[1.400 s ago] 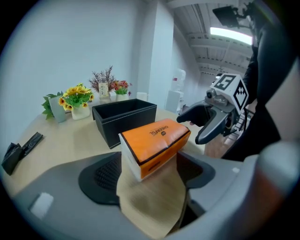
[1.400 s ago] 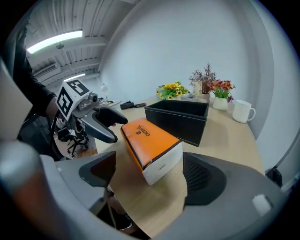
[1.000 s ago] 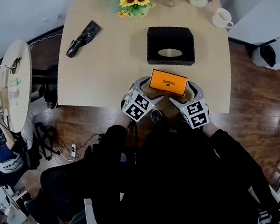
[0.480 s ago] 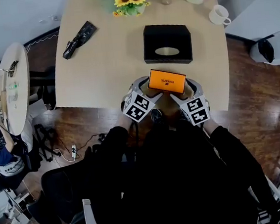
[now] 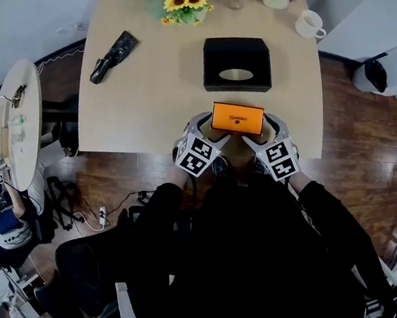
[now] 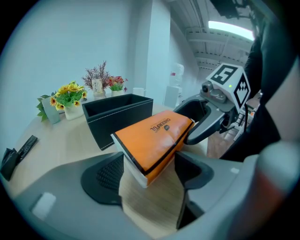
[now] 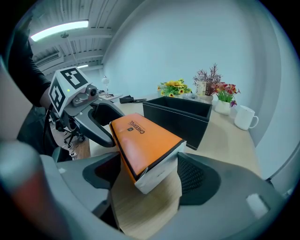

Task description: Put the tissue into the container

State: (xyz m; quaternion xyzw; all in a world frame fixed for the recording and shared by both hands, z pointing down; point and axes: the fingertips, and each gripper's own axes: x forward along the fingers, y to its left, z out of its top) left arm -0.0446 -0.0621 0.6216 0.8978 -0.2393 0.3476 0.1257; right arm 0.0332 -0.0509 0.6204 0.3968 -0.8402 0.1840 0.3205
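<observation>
Holding the orange plastic-wrapped tissue pack (image 5: 238,119) at the near edge of the pale wooden table (image 5: 149,89), I have one of its short ends in each tool. My left gripper (image 5: 217,130) has just been closing its jaws, and they now stand fairly wide with the pack's white left end pressed between them. My right gripper (image 5: 260,130) has closed likewise and pinches the other end. The pack looks tipped and partly clear of the tabletop, though I cannot tell whether any edge rests on it.

Its long axis runs crossways, from one gripper to the other. That matches the long side of the black rectangular open-topped container (image 5: 239,87), which lies just beyond the pack, straight ahead and apart from it. Neither hand is nearer, so I judge the coming move to be a shared lift forward and over the near wall. The container holds nothing I can see, only a pale oval on its floor.
</observation>
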